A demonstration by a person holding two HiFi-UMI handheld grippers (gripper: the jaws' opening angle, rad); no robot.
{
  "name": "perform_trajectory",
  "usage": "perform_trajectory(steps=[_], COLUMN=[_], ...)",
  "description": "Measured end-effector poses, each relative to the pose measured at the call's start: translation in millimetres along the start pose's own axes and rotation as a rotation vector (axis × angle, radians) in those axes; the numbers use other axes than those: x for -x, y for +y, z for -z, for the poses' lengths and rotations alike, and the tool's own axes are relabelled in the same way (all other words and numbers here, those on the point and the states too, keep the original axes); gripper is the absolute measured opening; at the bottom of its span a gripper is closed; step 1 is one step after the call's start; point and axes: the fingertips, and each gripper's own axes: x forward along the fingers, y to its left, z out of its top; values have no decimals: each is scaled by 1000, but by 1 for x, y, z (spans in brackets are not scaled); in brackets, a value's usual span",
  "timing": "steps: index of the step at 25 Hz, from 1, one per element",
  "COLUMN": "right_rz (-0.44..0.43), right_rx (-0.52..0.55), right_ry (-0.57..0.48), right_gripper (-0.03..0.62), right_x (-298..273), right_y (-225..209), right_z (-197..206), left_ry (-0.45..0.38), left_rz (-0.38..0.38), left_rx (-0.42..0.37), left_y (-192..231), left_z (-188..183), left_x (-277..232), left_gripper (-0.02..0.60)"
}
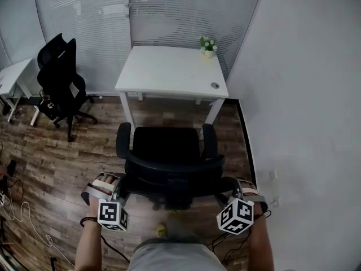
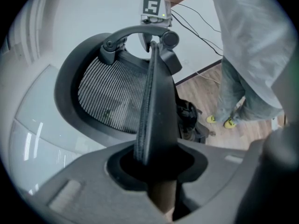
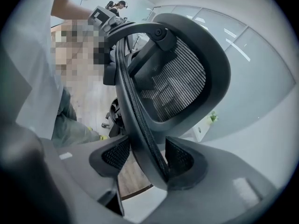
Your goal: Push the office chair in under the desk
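The black office chair [image 1: 166, 144] stands in front of the white desk [image 1: 169, 69], seat toward the desk and only its front edge near the desk's front. Its mesh backrest [image 1: 175, 171] is nearest me. My left gripper [image 1: 108, 184] is shut on the backrest's left rim [image 2: 156, 106], which runs straight up between the jaws of the left gripper [image 2: 156, 164]. My right gripper [image 1: 241, 186] holds the right rim [image 3: 140, 120]. In the right gripper view that rim crosses the right gripper [image 3: 148, 157] at a slant, pressed against the pads.
A second black office chair [image 1: 59, 78] stands at the back left beside another white table [image 1: 11, 75]. A small potted plant [image 1: 207, 45] sits on the desk's far right corner. A white wall [image 1: 304, 123] runs close along the right. Cables [image 1: 17, 208] lie on the wooden floor at left.
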Motion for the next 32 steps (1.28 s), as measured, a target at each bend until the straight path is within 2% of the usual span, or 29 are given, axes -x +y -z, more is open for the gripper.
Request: perform_trajectory(steps=[23, 32], right_rz=[52, 67], right_rx=[23, 38], right_ry=[-49, -62], right_gripper=[241, 241], right_x=[-102, -128], right_y=[-150, -193], right_z=[-26, -42], left_ry=[-7, -11], left_rz=[6, -5], left_rx=[3, 4], left_y=[135, 176], left_z=[36, 52], left_x=[-123, -152], left_gripper=[118, 118])
